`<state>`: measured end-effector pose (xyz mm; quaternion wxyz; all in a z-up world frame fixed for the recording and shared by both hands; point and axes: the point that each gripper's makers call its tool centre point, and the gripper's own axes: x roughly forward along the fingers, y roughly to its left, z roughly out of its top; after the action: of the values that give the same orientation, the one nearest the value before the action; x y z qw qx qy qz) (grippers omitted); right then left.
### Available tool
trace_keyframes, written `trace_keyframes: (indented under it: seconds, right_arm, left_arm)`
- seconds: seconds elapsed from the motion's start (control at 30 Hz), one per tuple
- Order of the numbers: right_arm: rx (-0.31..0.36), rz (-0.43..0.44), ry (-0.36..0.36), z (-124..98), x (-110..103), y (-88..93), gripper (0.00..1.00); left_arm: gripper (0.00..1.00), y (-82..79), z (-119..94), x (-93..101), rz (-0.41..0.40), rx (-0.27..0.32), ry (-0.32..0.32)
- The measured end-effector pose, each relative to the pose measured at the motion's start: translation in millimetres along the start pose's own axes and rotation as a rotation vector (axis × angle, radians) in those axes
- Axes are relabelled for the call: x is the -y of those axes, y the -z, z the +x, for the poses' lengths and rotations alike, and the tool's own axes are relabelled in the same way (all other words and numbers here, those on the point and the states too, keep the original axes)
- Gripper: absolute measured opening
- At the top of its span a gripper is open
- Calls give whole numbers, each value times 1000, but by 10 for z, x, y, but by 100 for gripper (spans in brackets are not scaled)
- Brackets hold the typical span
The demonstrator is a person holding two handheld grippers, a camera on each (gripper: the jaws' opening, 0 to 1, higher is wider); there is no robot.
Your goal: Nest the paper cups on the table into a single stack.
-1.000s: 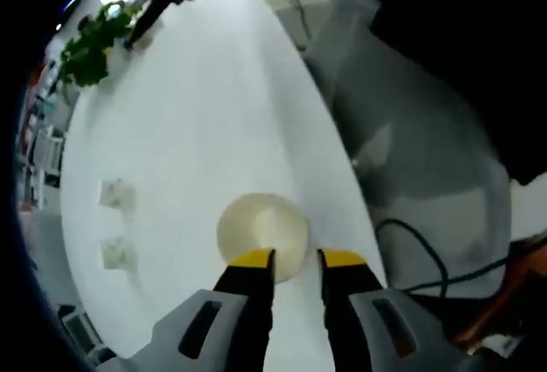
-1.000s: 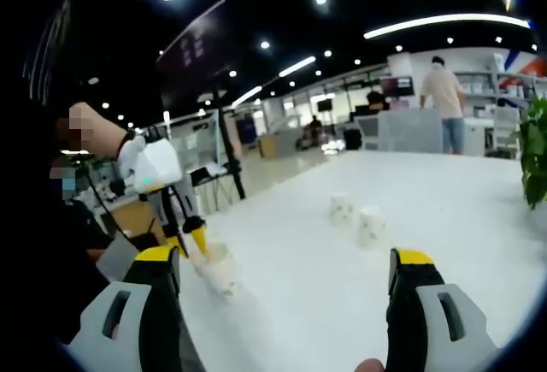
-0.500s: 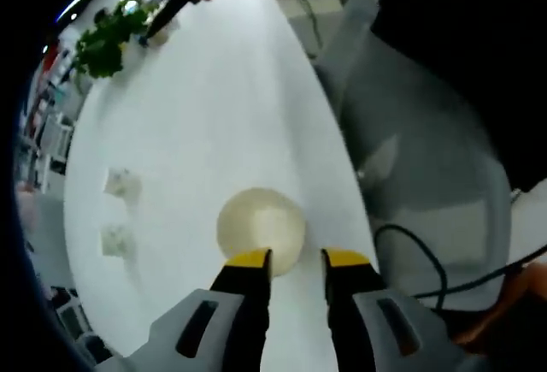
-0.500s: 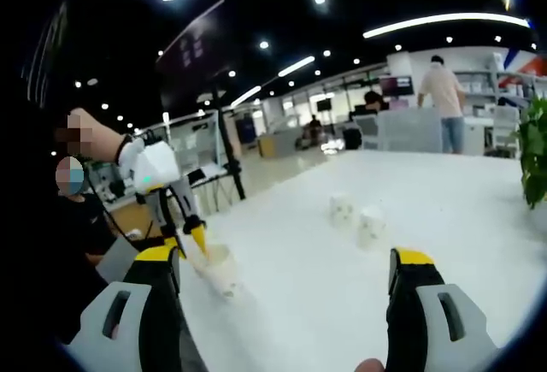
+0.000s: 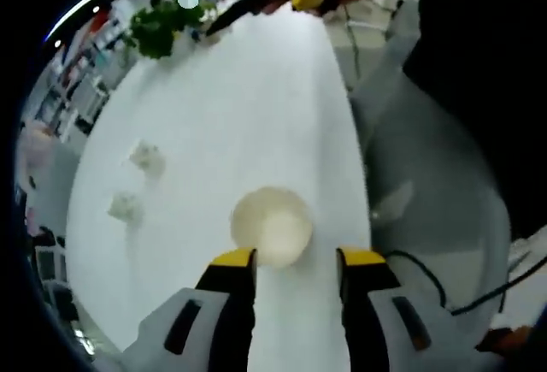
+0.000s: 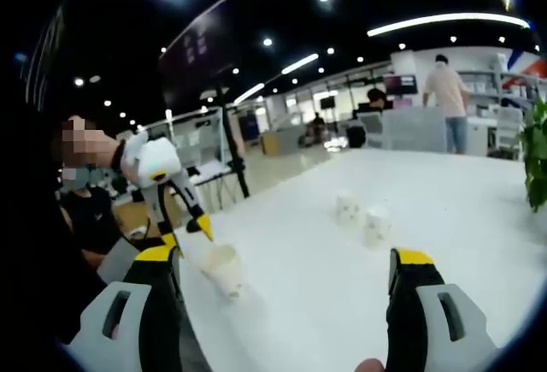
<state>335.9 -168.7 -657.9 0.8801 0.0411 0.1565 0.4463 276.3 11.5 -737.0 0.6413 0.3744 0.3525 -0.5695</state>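
On table (image 5: pixel 214 115), empty upright cup (image 5: pixel 271 226) under parted left claw (image 5: pixel 289 258); right claw (image 6: pixel 285 261) wide apart.

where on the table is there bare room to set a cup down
The widest bare patch of table lies between the two far cups and the plant. Bare too between those cups and the near cup. Tightest by the near cup, under the left gripper.

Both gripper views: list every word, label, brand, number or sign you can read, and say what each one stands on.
No text can be read in either view.
Paper cups: faint marks on their sides, too blurred to read.
Near cup: no legible print.
Dark hanging panel: pale marks, too small and blurred to read.
Screens at the far counter: nothing legible.
Left gripper and right gripper: yellow-tipped jaws, no visible lettering.
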Motion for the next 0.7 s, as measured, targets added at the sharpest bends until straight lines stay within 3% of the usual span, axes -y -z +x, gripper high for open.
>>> trace_keyframes:
  seconds: [0.1,0.2,0.43,0.6,0.7]
  right_arm:
    - [-5,-7,-7,23,-16,-6,100]
    - [-3,-12,-11,33,-31,-37,100]
    - [-4,-10,-22,60,-57,-29,100]
    - [-15,-6,-30,72,-73,6,100]
    - [-16,-3,-28,77,-65,0,100]
  left_arm:
    - [38,-9,-59,-80,-81,40,-55]
    - [39,-31,-84,-93,-130,79,-65]
    - [40,-79,-102,-127,-187,126,-97]
    - [46,-118,-134,-203,-258,178,-134]
    - [54,-186,-157,-244,-326,243,-151]
